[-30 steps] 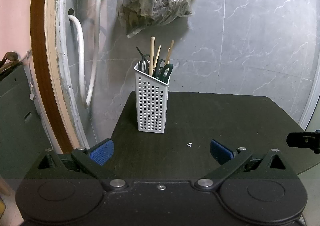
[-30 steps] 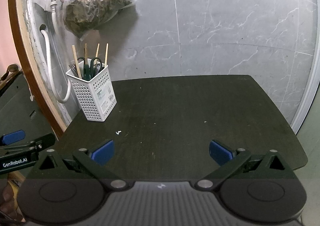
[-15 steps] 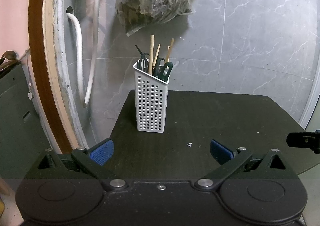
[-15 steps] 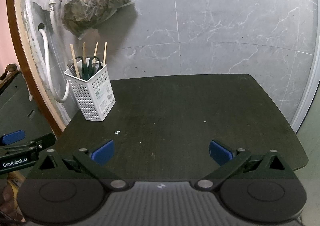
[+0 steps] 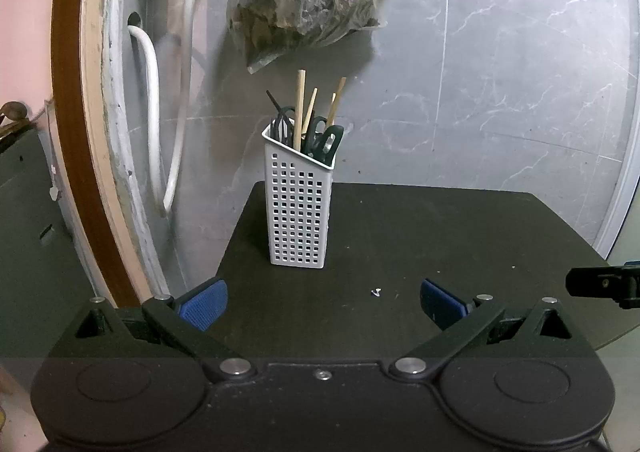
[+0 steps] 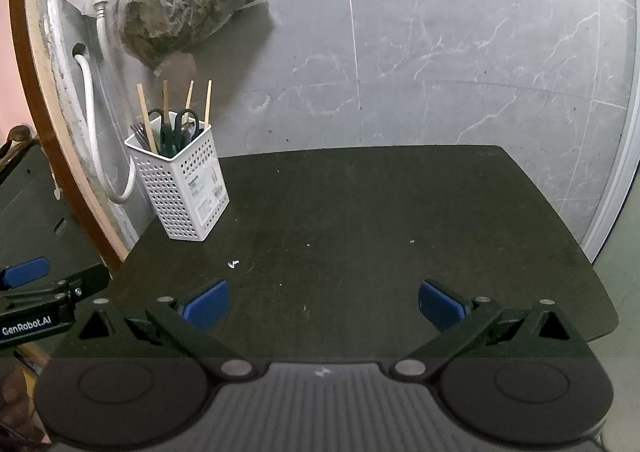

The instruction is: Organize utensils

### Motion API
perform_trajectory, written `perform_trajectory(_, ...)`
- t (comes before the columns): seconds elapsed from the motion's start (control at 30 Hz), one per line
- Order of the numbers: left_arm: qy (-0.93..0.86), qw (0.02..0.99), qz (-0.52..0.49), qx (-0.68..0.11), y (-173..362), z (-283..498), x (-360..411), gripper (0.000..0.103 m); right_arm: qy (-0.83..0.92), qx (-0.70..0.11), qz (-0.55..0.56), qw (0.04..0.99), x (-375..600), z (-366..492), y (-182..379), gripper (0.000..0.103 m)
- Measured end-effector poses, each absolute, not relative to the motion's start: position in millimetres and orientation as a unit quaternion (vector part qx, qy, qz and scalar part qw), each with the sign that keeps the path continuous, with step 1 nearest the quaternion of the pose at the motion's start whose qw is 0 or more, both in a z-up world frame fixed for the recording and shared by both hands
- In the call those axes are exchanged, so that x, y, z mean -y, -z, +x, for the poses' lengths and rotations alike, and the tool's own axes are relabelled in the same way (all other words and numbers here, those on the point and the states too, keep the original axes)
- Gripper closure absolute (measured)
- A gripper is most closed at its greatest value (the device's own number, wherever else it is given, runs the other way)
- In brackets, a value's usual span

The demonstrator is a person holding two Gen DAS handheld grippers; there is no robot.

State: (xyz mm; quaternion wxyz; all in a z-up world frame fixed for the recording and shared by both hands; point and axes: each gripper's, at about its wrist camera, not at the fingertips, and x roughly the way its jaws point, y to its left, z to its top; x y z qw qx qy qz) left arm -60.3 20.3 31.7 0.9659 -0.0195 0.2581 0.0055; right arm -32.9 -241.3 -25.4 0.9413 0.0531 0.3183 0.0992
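A: Utensil holder (image 5: 298,208), white, perforated, upright at the table's (image 5: 440,236) back left corner. Wooden chopsticks (image 5: 299,108) and dark-handled scissors (image 5: 320,134) stick out of the top; a fork (image 6: 140,132) shows in the right wrist view.

B: Position against the left gripper (image 5: 322,302)?

A: Ahead of it, well apart, nearer the left blue pad (image 5: 204,302) than the right one. Jaws spread wide, nothing between them but bare tabletop and a small white scrap (image 5: 376,292).

B: Right gripper (image 6: 322,302)?

A: Also spread wide, holding nothing. Holder sits far forward and to its left, outside the gap.

B: Surroundings?

A: Grey marble wall, plastic bag (image 5: 304,0) of dark contents hanging above the holder, white hose (image 5: 152,100) to its left.
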Motion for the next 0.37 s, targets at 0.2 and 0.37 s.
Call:
perform_trajectory(0.2,0.002,0.965,-0.020,-0.261,-30.1,-53.1,-23.5,0.001,-0.096,-0.322,0.052,0.940,237.6,-28.1,26.1,0.000)
perform_trajectory(0.37,0.007,0.963,-0.020,-0.267,-26.0,-46.9,-25.7,0.001,-0.094,-0.327,0.051,0.939,234.2,-22.1,27.9,0.000)
